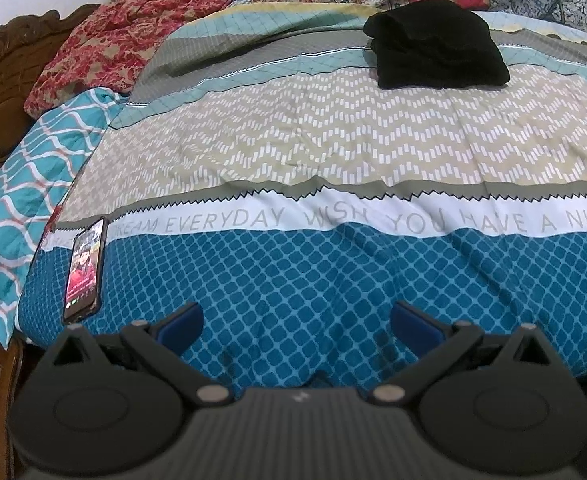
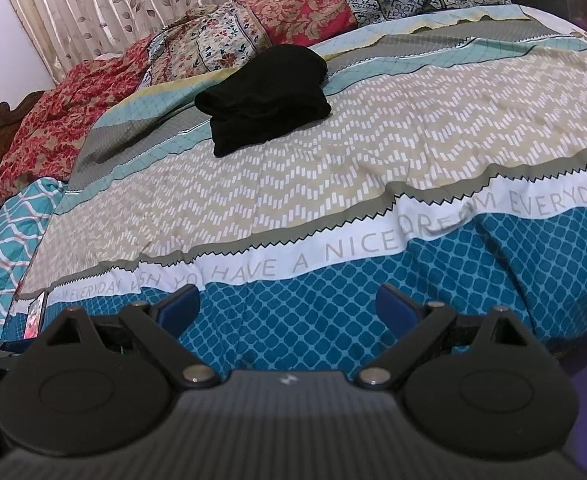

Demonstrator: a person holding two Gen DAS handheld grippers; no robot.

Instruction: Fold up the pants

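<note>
Both grippers, left [image 1: 296, 322] and right [image 2: 289, 308], hang over the blue near edge of the bed [image 1: 293, 280], jaws spread wide and holding nothing. Black pants [image 1: 437, 46] lie folded in a compact bundle far up the bedspread, well apart from both grippers, near the flowered pillows [image 2: 293, 16]. At the left edge lies a phone [image 1: 85, 268], screen lit.

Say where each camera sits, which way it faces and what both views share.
Left wrist: behind the open left gripper, facing across the bed; phone lower left, black pants far right.
Right wrist: behind the open right gripper, facing the same bedspread; pants left of centre.
Shared: pants, phone, bedspread, red floral quilt.
</note>
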